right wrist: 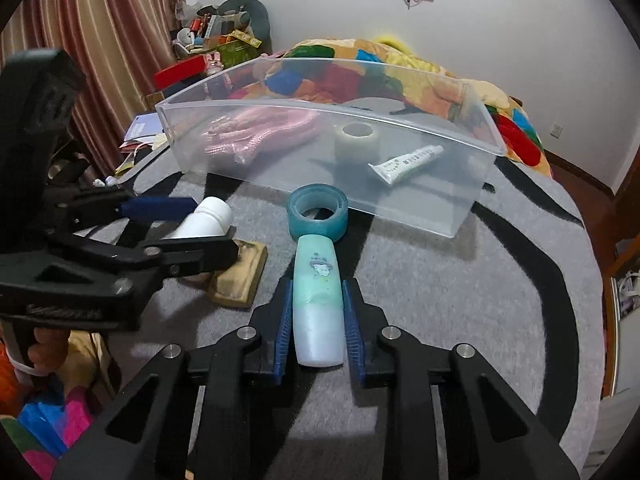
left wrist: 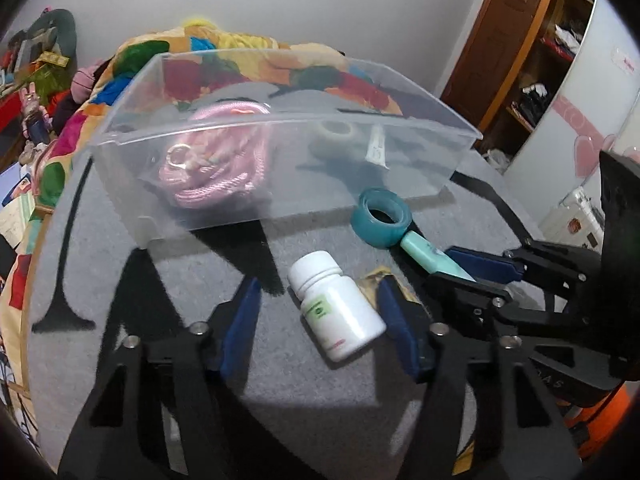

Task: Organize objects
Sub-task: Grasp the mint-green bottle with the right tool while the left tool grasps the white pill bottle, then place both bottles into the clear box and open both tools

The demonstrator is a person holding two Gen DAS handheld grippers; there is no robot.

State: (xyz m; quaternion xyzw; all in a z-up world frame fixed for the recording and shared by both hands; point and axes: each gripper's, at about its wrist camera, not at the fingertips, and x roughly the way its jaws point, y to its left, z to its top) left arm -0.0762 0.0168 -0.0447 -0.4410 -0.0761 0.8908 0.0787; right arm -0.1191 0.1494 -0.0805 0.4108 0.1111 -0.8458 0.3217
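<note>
A white pill bottle point(left wrist: 335, 305) lies on the grey mat between the fingers of my open left gripper point(left wrist: 320, 304), nearer the right finger. My right gripper point(right wrist: 317, 306) is shut on a mint-green tube point(right wrist: 318, 302), whose tip touches a teal tape roll point(right wrist: 318, 213). The clear plastic bin point(right wrist: 460, 216) stands behind them and holds a pink rope point(right wrist: 248, 132), a pale tape roll point(right wrist: 357, 141) and a small white tube point(right wrist: 406, 164). In the left wrist view the bin point(left wrist: 160, 208), teal tape point(left wrist: 381, 216) and mint tube point(left wrist: 424, 252) show too. A tan pouch point(right wrist: 240, 280) lies by the bottle point(right wrist: 208, 220).
The grey mat with black stripes point(right wrist: 460, 300) covers a round table. A colourful quilt point(right wrist: 400, 76) lies behind the bin. Cluttered shelves point(right wrist: 216, 36) and a curtain stand at the left, a wooden door point(left wrist: 500, 40) at the right.
</note>
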